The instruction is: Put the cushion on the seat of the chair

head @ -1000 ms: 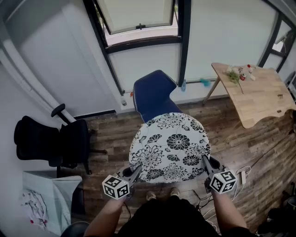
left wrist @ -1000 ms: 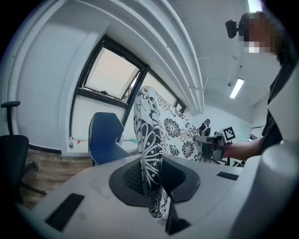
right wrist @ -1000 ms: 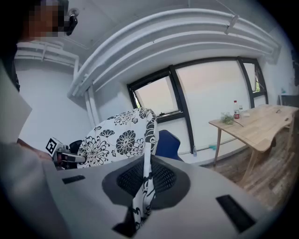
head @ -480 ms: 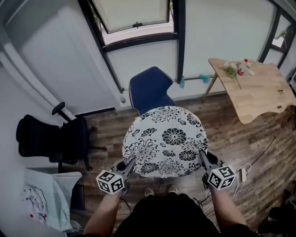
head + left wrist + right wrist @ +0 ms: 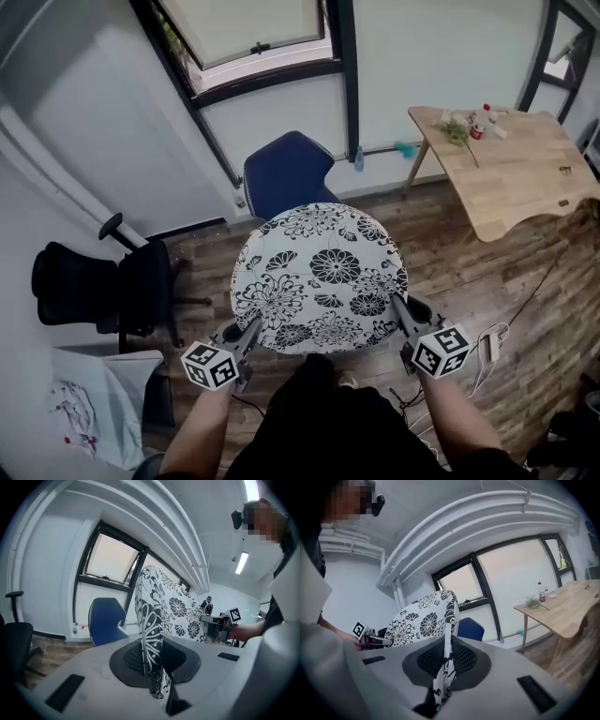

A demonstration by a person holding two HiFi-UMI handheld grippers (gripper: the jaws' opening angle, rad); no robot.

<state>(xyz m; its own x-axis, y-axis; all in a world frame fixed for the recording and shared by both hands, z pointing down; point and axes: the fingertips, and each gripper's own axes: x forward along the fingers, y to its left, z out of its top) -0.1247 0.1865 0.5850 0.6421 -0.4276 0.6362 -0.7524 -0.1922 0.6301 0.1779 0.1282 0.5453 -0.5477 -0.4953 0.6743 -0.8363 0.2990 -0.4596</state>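
Here the round flowered cushion [image 5: 319, 277] hangs in the air in front of the person, its patterned face turned up toward the head camera. It is held at its near rim on two sides. The left gripper [image 5: 249, 330] has its jaws closed on the near-left edge, and the right gripper [image 5: 399, 306] is clamped on the near-right edge. In each gripper view the fabric is pinched flat between the dark pads.

Being round, the cushion has no real long axis. The line that matters runs from one gripper to the other, across the person's front. The blue chair [image 5: 281, 173] lies straight beyond that line, toward the window [image 5: 244, 42], and neither hand is clearly nearer to it. Only the chair's back shows past the cushion's far edge. The seat is probably hidden beneath the cushion, so how high the cushion hangs above it cannot be judged.

A black office chair [image 5: 94, 286] stands well apart on the left, and a wooden table [image 5: 525, 178] on the right. Nothing visible stands between the cushion and the blue chair. The likely move is forward and down, with both hands kept level.
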